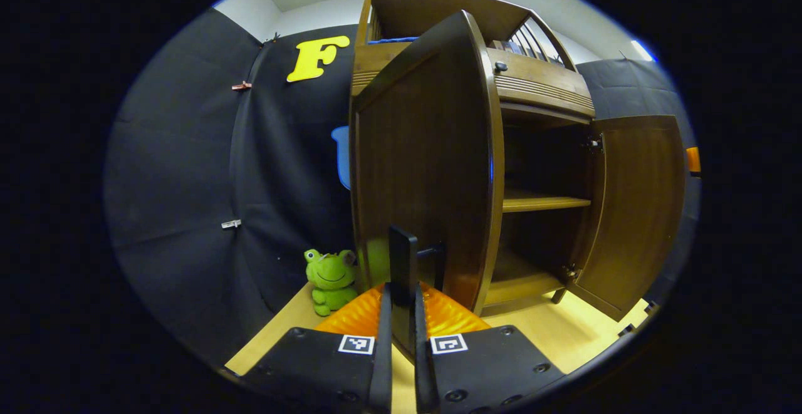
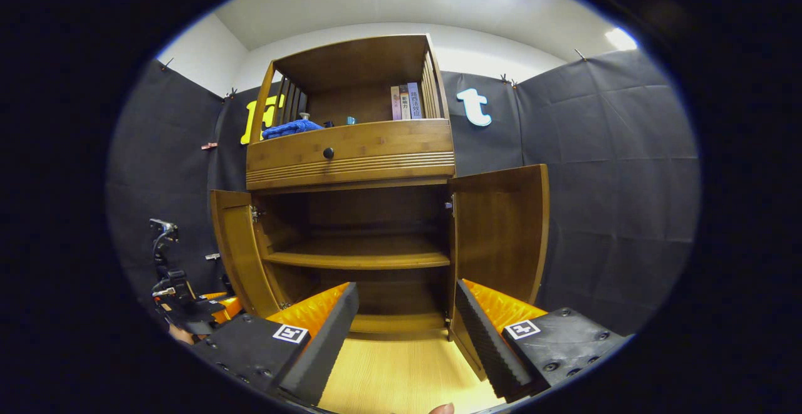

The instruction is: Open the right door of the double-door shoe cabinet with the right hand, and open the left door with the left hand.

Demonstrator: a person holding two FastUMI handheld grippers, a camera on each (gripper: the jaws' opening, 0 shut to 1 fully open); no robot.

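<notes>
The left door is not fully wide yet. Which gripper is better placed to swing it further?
Left. The left gripper is closed on the left door's handle. The right gripper hangs open before the cabinet, touching nothing; the right door already stands open.

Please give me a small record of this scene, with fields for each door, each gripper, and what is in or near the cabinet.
left door: swung open
right door: swung open
left gripper: fingers nearly together, at the left door's handle; a firm grip cannot be told
right gripper: open, holds nothing, faces the cabinet
lower shelf: bare
top shelf: blue cloth, books
floor beside the cabinet: green frog toy
</notes>
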